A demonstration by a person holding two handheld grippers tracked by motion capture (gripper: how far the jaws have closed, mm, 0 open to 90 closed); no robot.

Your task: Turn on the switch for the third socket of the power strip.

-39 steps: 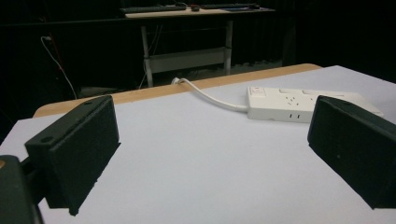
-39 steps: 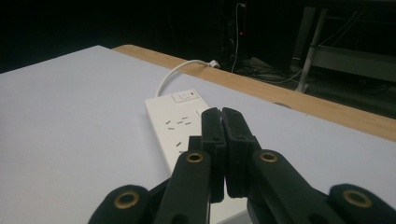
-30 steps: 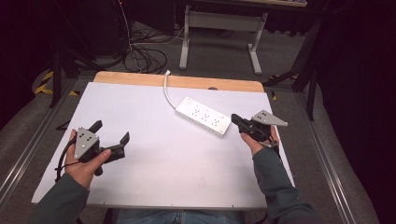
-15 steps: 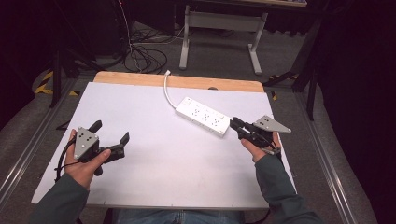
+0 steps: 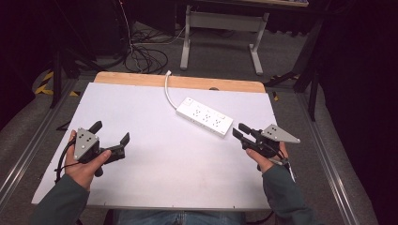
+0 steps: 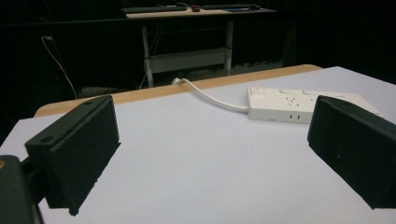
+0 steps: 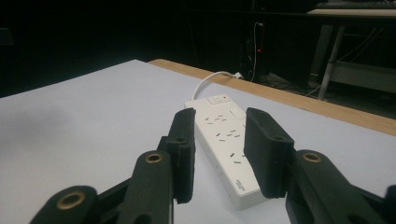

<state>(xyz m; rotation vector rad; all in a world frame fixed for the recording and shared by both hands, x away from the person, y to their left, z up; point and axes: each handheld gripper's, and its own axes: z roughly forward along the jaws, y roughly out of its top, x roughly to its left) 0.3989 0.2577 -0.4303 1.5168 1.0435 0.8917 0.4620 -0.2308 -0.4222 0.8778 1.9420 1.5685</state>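
Right tool (image 5: 240,132) low over desk (image 5: 155,187), jaws narrowed to slim gap, gripping nothing, aimed at near end of power strip (image 5: 204,116); likely lined up to nudge or pinch that end. In right gripper view, power strip (image 7: 224,140) seen through gap just ahead, apart from tool (image 7: 215,156). Left tool (image 5: 111,140) spread wide, empty, parked at left of desk, well apart; probably kept clear. Strip flat at mid-back of desk, white cord (image 5: 167,90) running off far edge.
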